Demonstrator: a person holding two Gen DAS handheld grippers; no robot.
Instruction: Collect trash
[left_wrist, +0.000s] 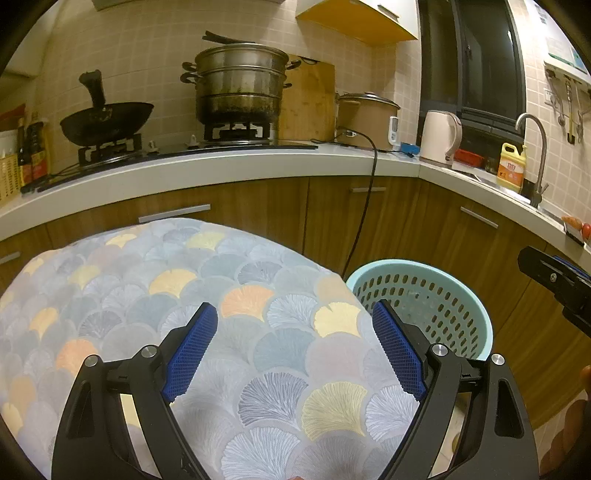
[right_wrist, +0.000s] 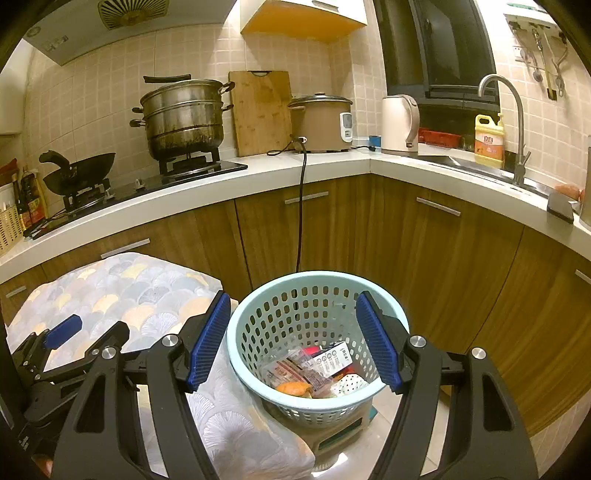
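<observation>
Right wrist view looks down into a pale blue basket (right_wrist: 317, 369) that stands on a small stool (right_wrist: 343, 432) on the floor, just beside a desk covered with a fan-patterned cloth (right_wrist: 122, 291). The right gripper (right_wrist: 291, 339) hangs above the basket with its jaws wide apart and nothing between the blue pads (right_wrist: 208, 339). Trash (right_wrist: 314, 369) lies at the bottom of the basket: several printed wrappers, a white box with dark print, something red, and an orange piece near the front wall. At the left edge of this view the left gripper (right_wrist: 70, 332) shows over the cloth.

Left wrist view has the left gripper (left_wrist: 295, 347) over the cloth (left_wrist: 184, 295), jaws spread wide and holding nothing; the cloth between the pads (left_wrist: 192, 350) is bare. The basket (left_wrist: 424, 295) sits just past the cloth's right edge, partly behind the right finger; its contents are hidden from here. Part of the right gripper (left_wrist: 557, 280) enters at the right edge.

Behind runs a kitchen counter (right_wrist: 258, 173) with wooden cabinets below. On it stand a wok (right_wrist: 79, 173) and a stacked steamer pot (right_wrist: 184, 114) on the stove, a cutting board (right_wrist: 260, 110) leaning on the tiles, a rice cooker (right_wrist: 321, 122) whose black cord (right_wrist: 301, 206) hangs down the cabinet front, a kettle (right_wrist: 399, 123), a yellow bottle (right_wrist: 489, 140) and a faucet (right_wrist: 513, 122).
</observation>
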